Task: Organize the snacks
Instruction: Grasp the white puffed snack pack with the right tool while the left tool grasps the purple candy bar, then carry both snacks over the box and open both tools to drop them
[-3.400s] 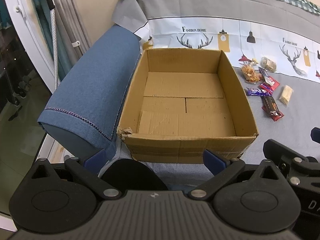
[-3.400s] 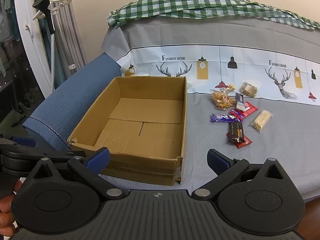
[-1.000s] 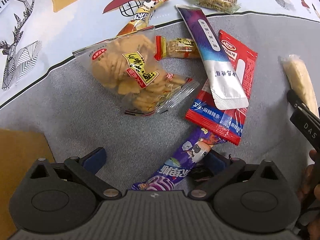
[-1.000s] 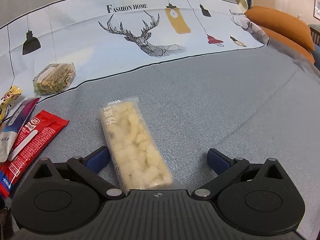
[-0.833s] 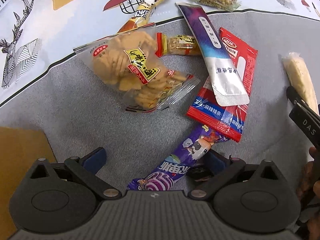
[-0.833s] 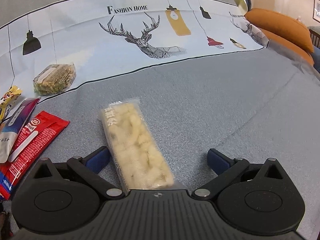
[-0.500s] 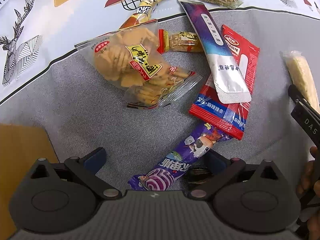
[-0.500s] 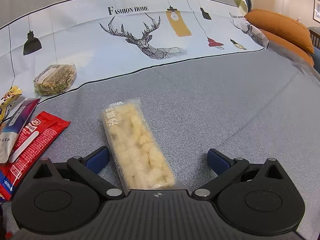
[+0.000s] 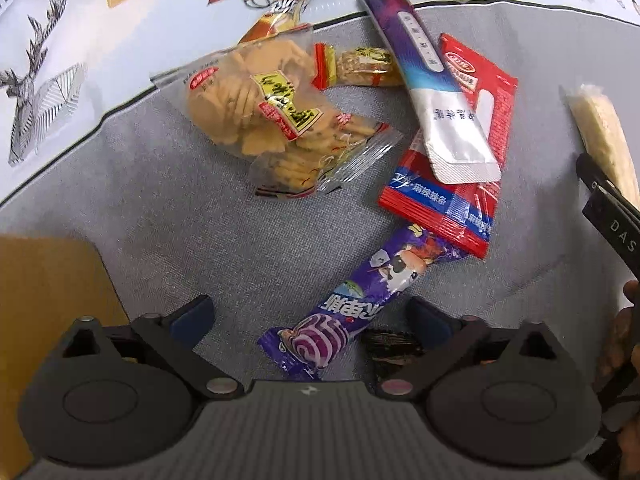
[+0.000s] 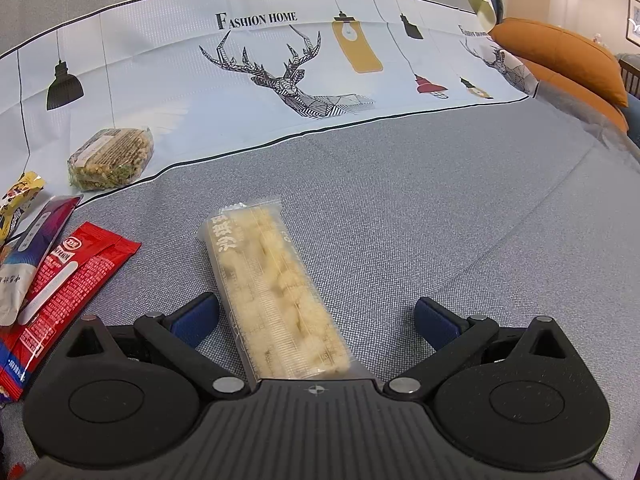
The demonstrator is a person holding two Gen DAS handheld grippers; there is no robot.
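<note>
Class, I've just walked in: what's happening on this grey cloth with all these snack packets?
A person holding two sets of tongs is sorting snacks. The left tongs point straight down over the purple candy packet, which lies between the closing jaws, not yet gripped. The right tongs stand open around the pale rice-crisp bar. The red packet, biscuit bag and the others lie loose; nothing is lifted.

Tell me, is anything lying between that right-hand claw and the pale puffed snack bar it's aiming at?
Nothing visible does. The pale snack bar lies bare on the grey cloth, already between the open fingers of the right gripper. The red packet lies off to its left, clear of the fingers.
</note>
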